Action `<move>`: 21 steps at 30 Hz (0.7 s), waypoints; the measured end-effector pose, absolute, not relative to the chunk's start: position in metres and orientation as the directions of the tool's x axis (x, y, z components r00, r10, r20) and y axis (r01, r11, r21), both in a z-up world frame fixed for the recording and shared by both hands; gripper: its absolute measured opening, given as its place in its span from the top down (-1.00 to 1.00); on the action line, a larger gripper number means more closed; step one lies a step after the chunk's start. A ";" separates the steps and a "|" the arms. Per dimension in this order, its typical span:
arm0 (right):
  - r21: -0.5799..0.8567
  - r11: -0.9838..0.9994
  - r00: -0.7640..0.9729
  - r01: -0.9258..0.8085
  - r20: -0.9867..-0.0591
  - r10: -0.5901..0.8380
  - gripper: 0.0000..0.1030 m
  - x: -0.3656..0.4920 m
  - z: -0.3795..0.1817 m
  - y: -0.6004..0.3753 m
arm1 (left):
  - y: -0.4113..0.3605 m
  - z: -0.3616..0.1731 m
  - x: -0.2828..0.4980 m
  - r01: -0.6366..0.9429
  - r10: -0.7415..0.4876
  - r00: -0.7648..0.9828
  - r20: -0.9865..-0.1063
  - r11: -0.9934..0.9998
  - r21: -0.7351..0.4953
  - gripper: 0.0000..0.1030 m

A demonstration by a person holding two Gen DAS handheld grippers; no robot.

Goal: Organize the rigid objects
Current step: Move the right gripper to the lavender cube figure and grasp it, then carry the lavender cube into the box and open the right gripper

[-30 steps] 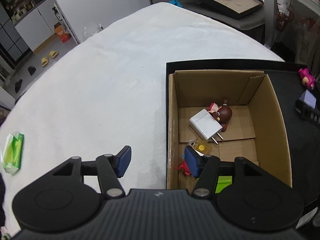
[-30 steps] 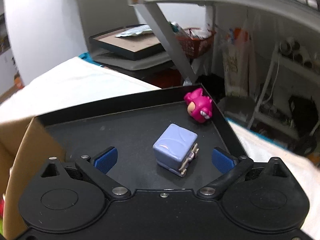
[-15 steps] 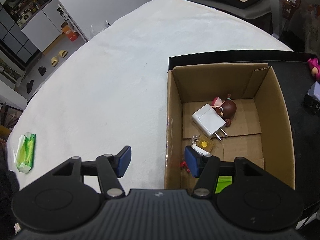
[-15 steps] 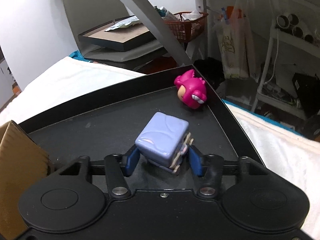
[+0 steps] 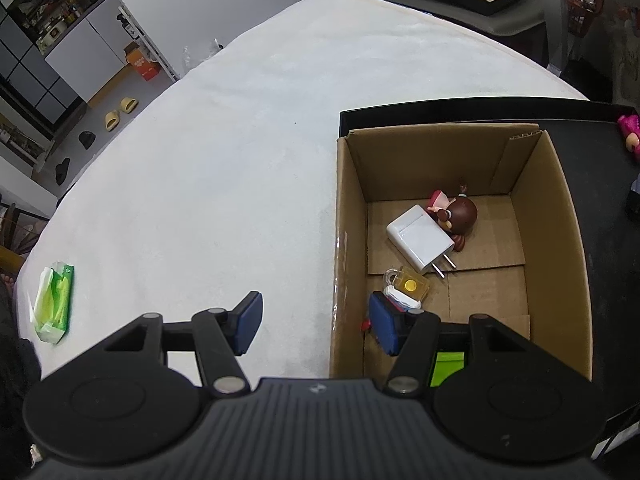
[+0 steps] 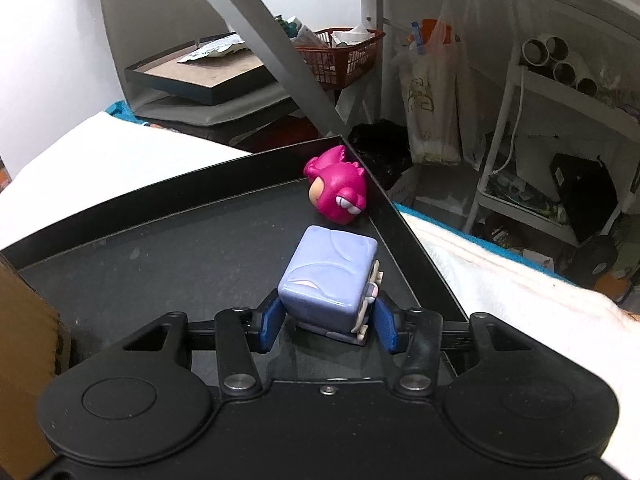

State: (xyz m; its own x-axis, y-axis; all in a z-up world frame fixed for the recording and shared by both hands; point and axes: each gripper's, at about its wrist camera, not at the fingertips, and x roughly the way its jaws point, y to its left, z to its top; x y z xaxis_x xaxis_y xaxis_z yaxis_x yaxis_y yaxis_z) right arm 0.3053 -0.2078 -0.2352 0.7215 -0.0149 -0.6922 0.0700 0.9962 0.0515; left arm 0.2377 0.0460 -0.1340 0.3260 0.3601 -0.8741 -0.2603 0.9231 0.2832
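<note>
Glossy lavender cube toy (image 6: 330, 276) sits clamped in right gripper (image 6: 327, 326); left gripper (image 5: 316, 322) gapes wide, empty

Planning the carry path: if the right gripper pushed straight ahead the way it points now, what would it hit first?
Probably the pink monster-head toy, lying just beyond the lavender cube toy that the right gripper clamps. Right behind it stands the black tray's rim; depth is hard to judge in this fisheye view.

Left gripper (image 5: 314, 322) spread wide; right gripper (image 6: 328, 326) clamped shut.
</note>
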 end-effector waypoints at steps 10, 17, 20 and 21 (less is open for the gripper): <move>0.004 0.997 0.733 0.081 -0.678 -0.057 0.14 0.302 -0.233 -0.206 | 0.053 -0.135 0.234 -0.263 0.321 0.348 -0.881 0.935 0.237 -0.12; -0.001 0.997 0.702 0.083 -0.710 -0.059 0.18 0.294 -0.227 -0.213 | 0.061 -0.133 0.230 -0.277 0.276 0.372 -0.886 0.944 0.178 -0.12; 0.002 0.998 0.702 0.070 -0.711 -0.047 0.18 0.287 -0.220 -0.214 | 0.065 -0.131 0.227 -0.284 0.258 0.383 -0.887 0.947 0.153 -0.12; 0.012 0.998 0.701 0.065 -0.712 -0.037 0.18 0.285 -0.216 -0.215 | 0.066 -0.131 0.226 -0.285 0.254 0.387 -0.886 0.947 0.147 -0.12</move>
